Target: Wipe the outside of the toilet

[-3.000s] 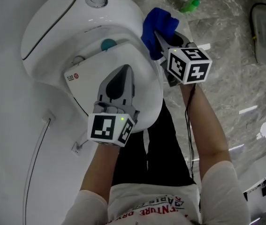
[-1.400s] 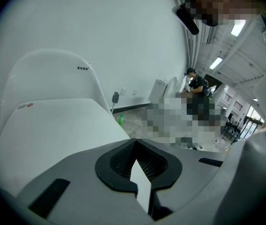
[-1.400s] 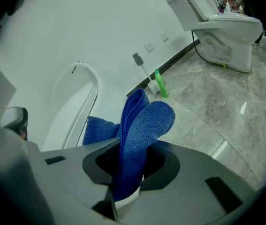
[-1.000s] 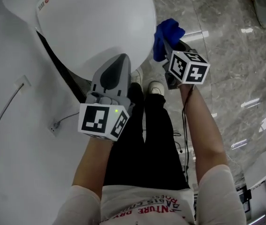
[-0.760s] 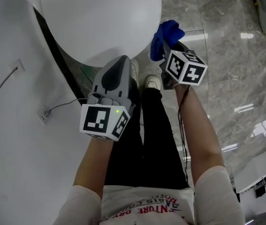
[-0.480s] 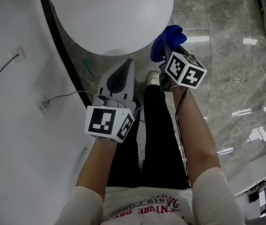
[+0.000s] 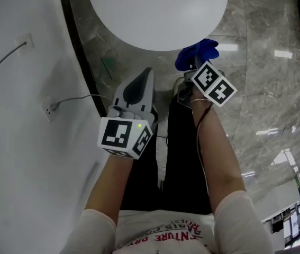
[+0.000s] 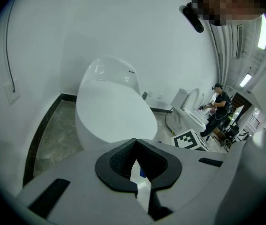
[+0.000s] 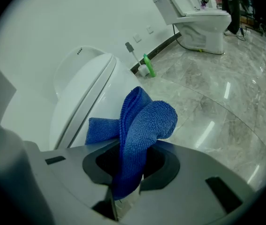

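Note:
The white toilet (image 7: 157, 12) fills the top of the head view; only the rounded front of its closed lid and bowl shows. My right gripper (image 7: 193, 67) is shut on a folded blue cloth (image 7: 197, 54), just off the bowl's front right edge. In the right gripper view the blue cloth (image 9: 142, 123) stands up from the right gripper (image 9: 133, 149), with the toilet (image 9: 83, 100) close behind on the left. My left gripper (image 7: 147, 73) hovers in front of the bowl, shut and empty. In the left gripper view the left gripper (image 8: 135, 142) points at the toilet (image 8: 111, 114).
A white wall (image 7: 17, 142) with a socket and cable (image 7: 49, 109) runs along the left, edged by black skirting (image 7: 81, 62). My legs and shoes stand on the marble floor (image 7: 276, 78). A green bottle (image 9: 148, 65), a second toilet (image 9: 196, 11) and another person (image 8: 217, 104) are farther off.
The toilet has slid up and out of the head view as I backed away. Both grippers have drawn back from the bowl; the right one keeps the cloth.

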Tool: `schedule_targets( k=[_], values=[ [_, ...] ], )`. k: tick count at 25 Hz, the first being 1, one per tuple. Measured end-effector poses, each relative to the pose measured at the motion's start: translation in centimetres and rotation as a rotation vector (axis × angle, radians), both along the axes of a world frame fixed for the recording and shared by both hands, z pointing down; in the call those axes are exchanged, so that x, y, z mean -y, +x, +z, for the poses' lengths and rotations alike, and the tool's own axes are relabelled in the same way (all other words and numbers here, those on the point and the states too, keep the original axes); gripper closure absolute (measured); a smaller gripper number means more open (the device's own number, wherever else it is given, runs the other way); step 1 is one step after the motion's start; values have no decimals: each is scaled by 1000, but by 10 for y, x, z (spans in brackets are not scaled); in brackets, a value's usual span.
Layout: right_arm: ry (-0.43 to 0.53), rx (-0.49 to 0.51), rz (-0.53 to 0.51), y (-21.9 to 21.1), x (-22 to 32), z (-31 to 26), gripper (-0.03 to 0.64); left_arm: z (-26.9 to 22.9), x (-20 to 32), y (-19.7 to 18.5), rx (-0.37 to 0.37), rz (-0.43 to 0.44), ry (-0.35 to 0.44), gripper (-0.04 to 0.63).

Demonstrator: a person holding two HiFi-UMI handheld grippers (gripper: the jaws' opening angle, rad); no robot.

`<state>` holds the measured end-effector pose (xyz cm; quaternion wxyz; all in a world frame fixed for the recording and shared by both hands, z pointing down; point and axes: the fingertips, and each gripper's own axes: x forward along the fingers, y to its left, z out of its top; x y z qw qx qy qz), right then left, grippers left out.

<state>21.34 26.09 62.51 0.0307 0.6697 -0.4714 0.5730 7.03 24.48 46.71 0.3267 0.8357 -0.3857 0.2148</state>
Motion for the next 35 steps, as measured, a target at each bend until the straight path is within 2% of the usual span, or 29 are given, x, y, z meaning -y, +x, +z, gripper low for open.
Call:
schedule_targets(
  k=[4, 8, 12, 15, 21, 23, 26, 35],
  values=[
    [-32, 22, -27, -37, -7, 5, 540, 4, 4, -32, -2, -2, -7, 589],
    [-48, 47, -100, -91, -5, 7, 540, 9, 6, -62, 4, -1, -15, 589],
    [-25, 96, -209, -150, 4, -6, 540, 7, 10, -96, 2, -15, -25, 589],
    [-38, 139, -238, -182, 7, -19, 540, -1, 19, -125, 1, -51, -23, 589],
    [-36, 143, -341, -221, 18, -73, 540, -30, 49, -187, -3, -159, -3, 589],
    [-9, 126, -393, -233, 31, -100, 540, -47, 63, -206, -20, -204, 7, 589],
    [49, 69, -494, -241, 65, -142, 540, -76, 87, -220, -37, -227, 44, 589],
    [241, -122, -687, -235, 219, -245, 540, -142, 176, -229, -65, -294, 129, 589]
  ],
)
